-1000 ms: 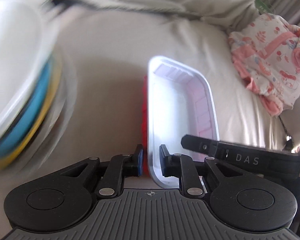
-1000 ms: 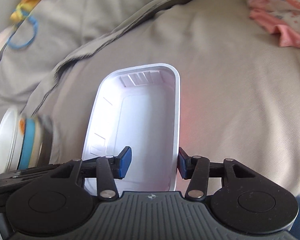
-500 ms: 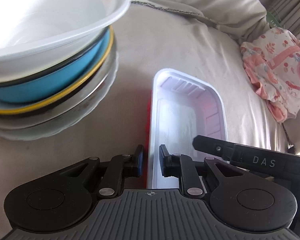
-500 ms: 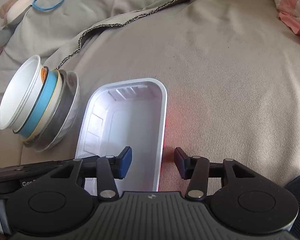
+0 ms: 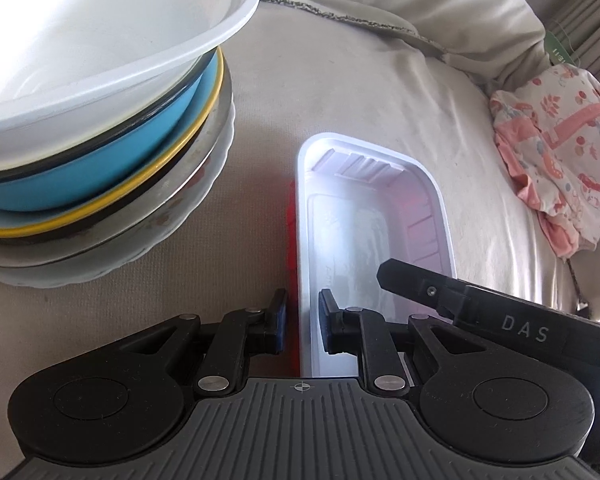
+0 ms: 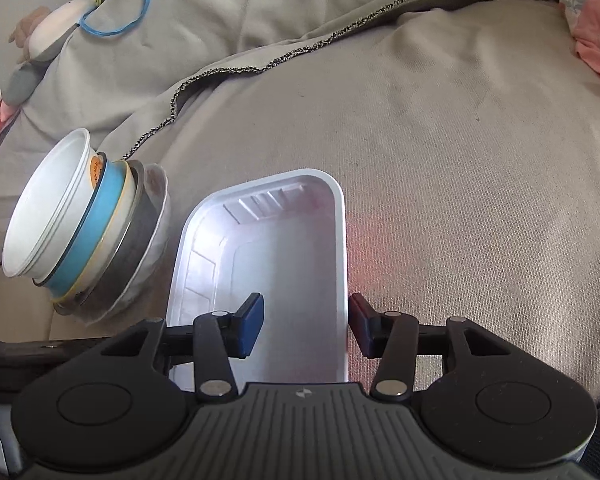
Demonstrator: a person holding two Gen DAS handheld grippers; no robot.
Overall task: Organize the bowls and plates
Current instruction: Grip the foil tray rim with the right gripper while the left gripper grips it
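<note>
A white rectangular plastic tray (image 5: 374, 216) with rounded corners, a rolled rim and ribbed end walls lies on a beige blanket (image 6: 440, 160), and both tools meet at its near end. The left gripper (image 5: 302, 322) is clenched on the tray's left wall, one pad outside and one inside. The right gripper (image 6: 306, 328) straddles the tray's right wall with one finger inside the tray and one outside; whether its pads press the wall cannot be told. A red glow shows on the cloth along both long sides of the tray. Just left of the tray leans a tilted stack of bowls and plates (image 6: 88, 236): a white plastic bowl (image 5: 100, 40) on top, then a blue bowl (image 5: 100, 168), a yellow-rimmed dish, a metal one and a white fluted plate beneath. The blanket's frayed dark hem (image 6: 260, 66) runs across a cushion behind. A pink flowered garment (image 5: 560, 160) lies far right, and a toy with a blue ring (image 6: 112, 12) far left. The right tool's arm reads "DAS" (image 5: 524, 330).
</note>
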